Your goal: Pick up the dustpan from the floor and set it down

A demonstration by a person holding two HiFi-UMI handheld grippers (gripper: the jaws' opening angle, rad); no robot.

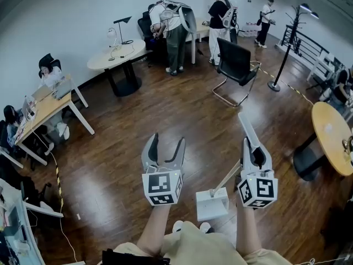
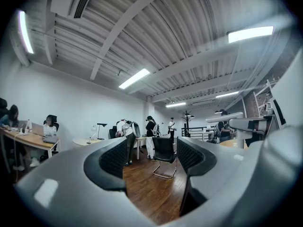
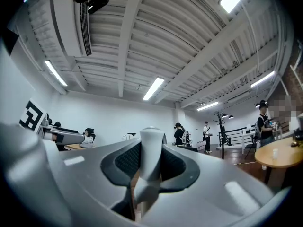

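**White plastic dustpan** (image 1: 212, 204): we are seeing it hanging by its long white handle (image 3: 151, 148), tray lowest, over the dark wooden plank floor (image 1: 110, 164). It lies between the two grippers in the head view, just ahead of the person's white shoes (image 1: 177, 225). The tray's open side is facing up. We cannot tell whether anything is lying in it.

**Right gripper** (image 1: 252, 146): its jaws are pinching the handle, which is standing upright between the ribbed black pads (image 3: 127, 162) in the right gripper view. The handle's top is projecting past the jaws.

**Left gripper** (image 1: 164, 143): its jaws are standing spread, with only floor showing between them. It is sitting beside the dustpan without touching it.

**Surroundings:** a black office chair (image 1: 236, 65) is standing well beyond the grippers. A round wooden table (image 1: 331, 137) is standing at the right.
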